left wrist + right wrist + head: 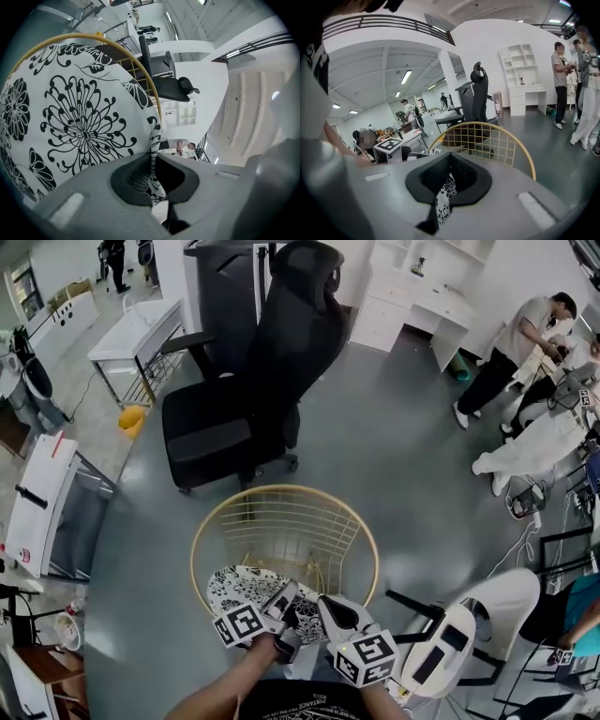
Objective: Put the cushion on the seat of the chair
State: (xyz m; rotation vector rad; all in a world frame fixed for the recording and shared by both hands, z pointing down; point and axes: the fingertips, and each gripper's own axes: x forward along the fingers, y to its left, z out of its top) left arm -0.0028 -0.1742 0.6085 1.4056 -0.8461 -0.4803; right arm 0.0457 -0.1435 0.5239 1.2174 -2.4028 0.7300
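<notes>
The white round fabric cushion with a black flower print [232, 585] is at the near, front side of the gold wire chair with a curved mesh back [281, 489], held there by both tools. It sits low and close to the person, and most of the wire frame beyond it is uncovered.

The left hand-held gripper [281, 602] has its jaws closed on the cushion's edge. In the left gripper view, a fold of printed fabric [79, 126] runs down into the narrow gap between the pads, with the gold rim [93, 38] arching behind it. The right hand-held gripper [334, 611] is likewise pinched shut on a strip of the same patterned cloth [443, 202], which shows between its jaws in the right gripper view, with the chair's mesh back [487, 140] just ahead.

By my reading, the task is well advanced but unfinished. The cushion has reached the chair and seems to be at or just over the front of the seat. It must still be moved further in toward the back, laid flat, and released by both grippers. Whether it already touches the seat cannot be told.
</notes>
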